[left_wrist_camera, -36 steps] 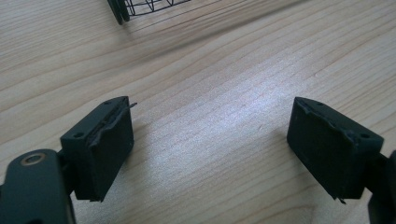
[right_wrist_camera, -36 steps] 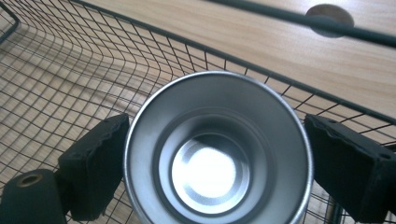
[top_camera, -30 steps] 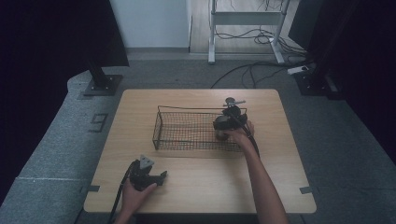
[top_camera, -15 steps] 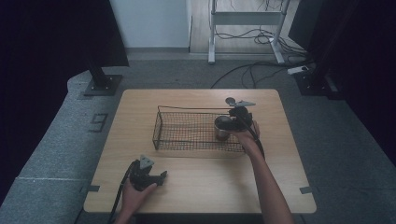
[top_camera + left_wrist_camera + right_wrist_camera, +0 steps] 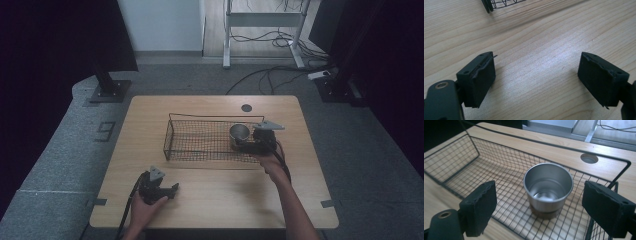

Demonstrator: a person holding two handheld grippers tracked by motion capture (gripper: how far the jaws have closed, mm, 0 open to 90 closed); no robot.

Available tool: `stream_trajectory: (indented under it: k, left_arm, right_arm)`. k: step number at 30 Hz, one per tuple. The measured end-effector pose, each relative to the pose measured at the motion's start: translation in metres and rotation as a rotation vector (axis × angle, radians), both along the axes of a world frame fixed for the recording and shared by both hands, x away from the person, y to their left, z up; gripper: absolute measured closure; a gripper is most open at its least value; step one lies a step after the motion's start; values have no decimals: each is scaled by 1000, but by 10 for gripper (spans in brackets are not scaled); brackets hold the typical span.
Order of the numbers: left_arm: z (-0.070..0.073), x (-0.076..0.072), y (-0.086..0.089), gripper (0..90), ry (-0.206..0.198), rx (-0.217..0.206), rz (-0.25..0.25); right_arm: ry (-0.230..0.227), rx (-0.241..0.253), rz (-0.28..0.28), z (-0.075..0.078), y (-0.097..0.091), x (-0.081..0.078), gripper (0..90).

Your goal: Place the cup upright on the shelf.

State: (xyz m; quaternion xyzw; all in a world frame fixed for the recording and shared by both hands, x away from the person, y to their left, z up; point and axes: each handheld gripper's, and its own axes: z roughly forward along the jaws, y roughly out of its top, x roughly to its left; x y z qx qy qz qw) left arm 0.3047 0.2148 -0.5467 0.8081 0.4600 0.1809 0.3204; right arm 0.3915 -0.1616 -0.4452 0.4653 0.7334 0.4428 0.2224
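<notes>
Since the earlier pictures, our right gripper [image 5: 248, 141] has slid toward the right of the high view, and the cup [image 5: 239, 132] now stands apart from it, in the right end of the basket [image 5: 200, 120]. Its jaws have just been closing, yet in the right gripper view they stand spread, with nothing between them.

Near us, low and left in the high view, our left gripper [image 5: 165, 191] rests on the table [image 5: 210, 200], jaws wide and holding nothing.

Farther off, the cup [image 5: 548, 188] sits upright on the basket [image 5: 469, 165] floor, past the right fingers [image 5: 480, 207], in the middle of that view, not touching them. We think the drop is done; pulling the hand away is left.
</notes>
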Motion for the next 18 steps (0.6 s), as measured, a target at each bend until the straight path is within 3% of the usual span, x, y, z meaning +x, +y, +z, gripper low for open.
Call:
stream_trajectory:
  k: [18]
  left_arm:
    - [0,0,0,146,-1,-2,1]
  right_arm:
    - [-73,51,18,-21,-24,-69,135]
